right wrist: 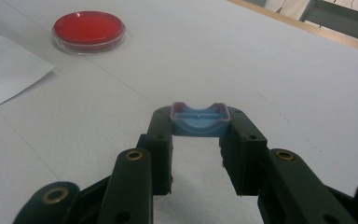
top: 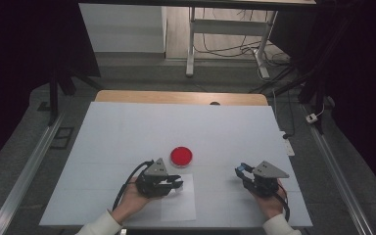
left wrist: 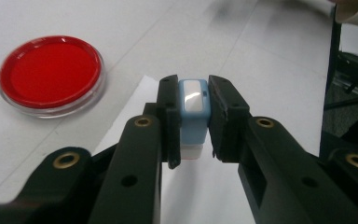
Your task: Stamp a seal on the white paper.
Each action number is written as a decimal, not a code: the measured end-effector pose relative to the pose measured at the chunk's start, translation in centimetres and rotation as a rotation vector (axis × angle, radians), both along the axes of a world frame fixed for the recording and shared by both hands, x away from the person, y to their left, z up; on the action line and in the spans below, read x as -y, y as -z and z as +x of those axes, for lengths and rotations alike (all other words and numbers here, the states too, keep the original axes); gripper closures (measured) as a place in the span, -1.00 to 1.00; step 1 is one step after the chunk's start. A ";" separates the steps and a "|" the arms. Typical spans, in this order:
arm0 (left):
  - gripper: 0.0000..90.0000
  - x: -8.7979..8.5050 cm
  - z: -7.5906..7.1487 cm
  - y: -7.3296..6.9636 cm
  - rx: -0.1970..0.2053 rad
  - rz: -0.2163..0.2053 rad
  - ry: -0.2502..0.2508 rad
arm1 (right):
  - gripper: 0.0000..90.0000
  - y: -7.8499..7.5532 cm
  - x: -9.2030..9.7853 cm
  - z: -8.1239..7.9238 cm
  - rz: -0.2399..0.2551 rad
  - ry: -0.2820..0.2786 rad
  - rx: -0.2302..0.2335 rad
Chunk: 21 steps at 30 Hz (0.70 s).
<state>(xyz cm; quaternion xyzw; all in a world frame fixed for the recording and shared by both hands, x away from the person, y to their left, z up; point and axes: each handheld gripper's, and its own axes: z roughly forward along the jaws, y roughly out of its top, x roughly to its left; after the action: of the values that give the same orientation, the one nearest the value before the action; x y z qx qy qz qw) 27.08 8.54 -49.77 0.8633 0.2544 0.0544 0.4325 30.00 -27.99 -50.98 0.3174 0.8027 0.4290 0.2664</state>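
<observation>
High view first, near to far: two sleeved forearms come in at six o'clock, each hand around a gripper. The left gripper (top: 170, 184) sits over a white sheet of paper (top: 178, 205), its jaws clamped on a small blue stamp body (left wrist: 193, 109), which stands upright with its pale base pointing down at the paper. At about three o'clock from it, well apart, the right gripper (top: 242, 170) holds the blue cap (right wrist: 199, 119) pinched by its sides between the jaw tips, its hollow facing up. Farther out, at twelve o'clock from the left gripper, a red ink dish (top: 181, 156) rests on the white table (top: 127, 132), just beyond the paper's far edge.

The work in hand looks like stamping: body uncapped, cap parked in the other gripper. To do it well, I would keep the body square in the jaws, lower it straight down so the whole base meets the paper at once, press evenly, then lift vertically without dragging. If it needs ink, touch the dish lightly first. The cap should stay level and out of the way until recapping.
</observation>
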 end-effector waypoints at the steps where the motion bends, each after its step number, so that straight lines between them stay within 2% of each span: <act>1: 0.66 0.0 0.0 0.1 0.000 0.003 0.002 | 0.44 0.0 0.0 0.0 0.001 0.000 -0.001; 10: 0.66 0.2 0.0 0.8 -0.010 0.012 0.003 | 0.43 0.0 0.0 0.0 0.000 -0.001 -0.001; 21: 0.66 0.5 -0.1 1.1 -0.005 0.026 0.004 | 0.43 0.0 0.0 0.0 0.001 -0.002 -0.001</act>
<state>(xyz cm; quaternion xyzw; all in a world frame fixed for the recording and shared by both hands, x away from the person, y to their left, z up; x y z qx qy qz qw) 26.99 8.08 -50.86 0.8695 0.2528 0.0548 0.4208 29.99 -27.97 -51.00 0.3170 0.8029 0.4293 0.2655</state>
